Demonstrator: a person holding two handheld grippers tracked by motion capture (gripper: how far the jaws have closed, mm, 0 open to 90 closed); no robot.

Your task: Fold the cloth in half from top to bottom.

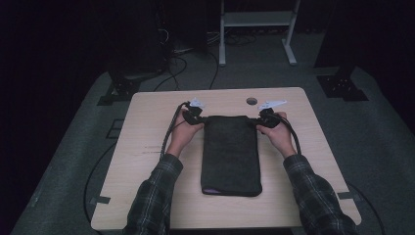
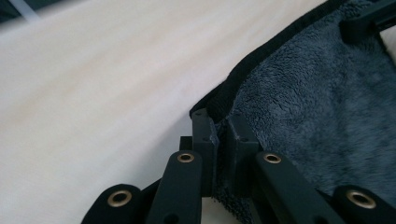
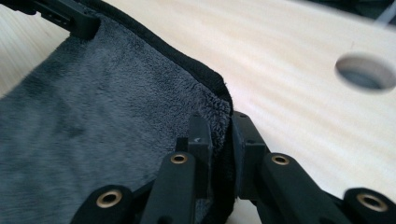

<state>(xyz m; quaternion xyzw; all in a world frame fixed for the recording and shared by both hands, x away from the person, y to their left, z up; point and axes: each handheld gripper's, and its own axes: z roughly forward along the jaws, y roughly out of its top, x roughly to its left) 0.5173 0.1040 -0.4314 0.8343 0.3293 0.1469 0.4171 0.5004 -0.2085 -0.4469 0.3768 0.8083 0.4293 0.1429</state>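
Already the towel [image 1: 230, 154] lay folded mid-table [image 1: 147, 196], long axis running away from the person. Left gripper [image 2: 223, 135] was clamped on its far-left corner, right gripper [image 3: 218, 135] on its far-right corner; near edge lay well apart, toward the person.

Dark plaid flannel sleeves [image 1: 155, 193] in grey and green checks cover both of the person's forearms to the wrist. Each hand carries a matte black plastic two-jaw gripper: the left gripper [image 1: 194, 117] and the right gripper [image 1: 265, 119], each topped by a pale grey three-cornered plate [image 1: 197, 103] and trailing a thick black braided cable [image 1: 170, 128]. Up close, flat black linkage bars [image 2: 180, 186] pivot on brass-coloured ring rivets [image 2: 186, 157], and blocky squared fingertips [image 3: 200, 135] bear small recessed screw holes.
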